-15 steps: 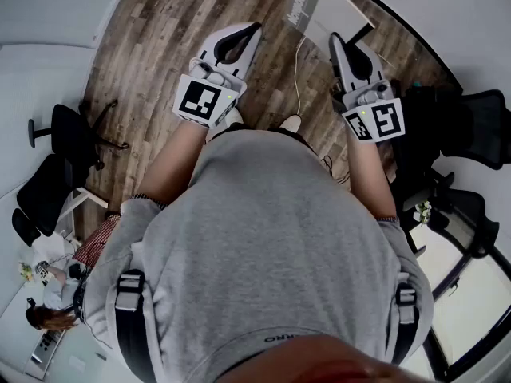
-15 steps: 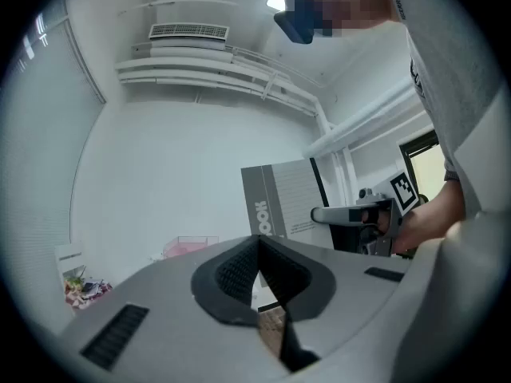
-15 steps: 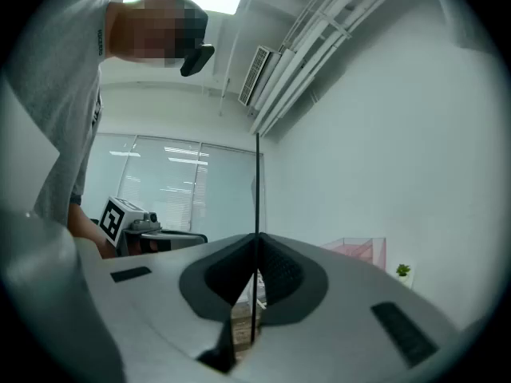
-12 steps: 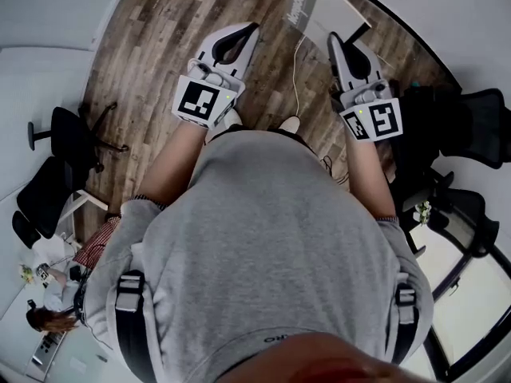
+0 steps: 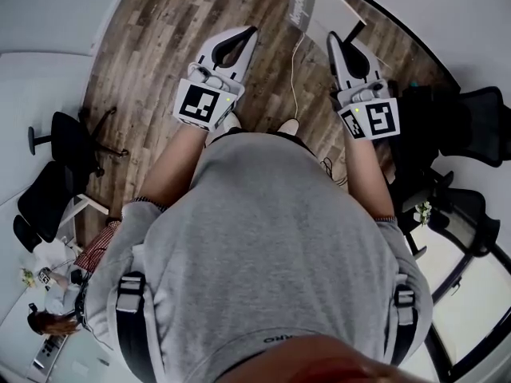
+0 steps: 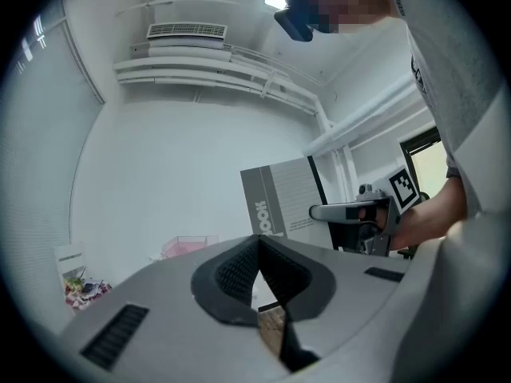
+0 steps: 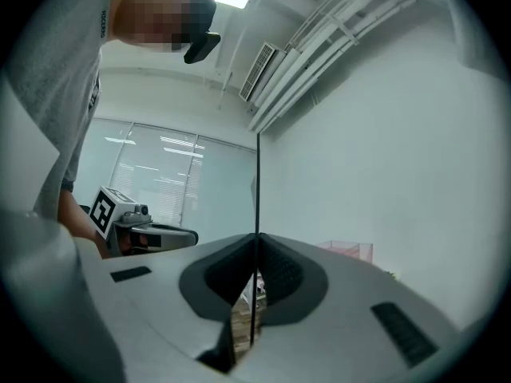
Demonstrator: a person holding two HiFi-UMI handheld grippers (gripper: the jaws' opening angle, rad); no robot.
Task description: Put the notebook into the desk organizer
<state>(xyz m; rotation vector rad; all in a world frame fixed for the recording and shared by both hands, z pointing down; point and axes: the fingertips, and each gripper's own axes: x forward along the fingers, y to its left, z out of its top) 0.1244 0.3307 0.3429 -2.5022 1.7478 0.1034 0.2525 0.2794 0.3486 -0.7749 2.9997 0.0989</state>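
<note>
Standing over the wooden floor (image 5: pixel 152 62), the person (image 5: pixel 271 238) holds the left gripper (image 5: pixel 252 31) about level, closed on nothing. Beside it, the right gripper (image 5: pixel 333 37) is closed and empty too. A pink clear box (image 6: pixel 189 246) stands far off, near the white wall.

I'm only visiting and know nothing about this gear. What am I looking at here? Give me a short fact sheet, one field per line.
Who: a person in a grey shirt, standing, seen from above
Left gripper: held out in front, jaws together, nothing between them
Right gripper: held out in front, jaws together, nothing between them
Floor: wood planks, with a white cable lying on it
Nearby: black office chair, grey printed box
Task items: none in view
</note>
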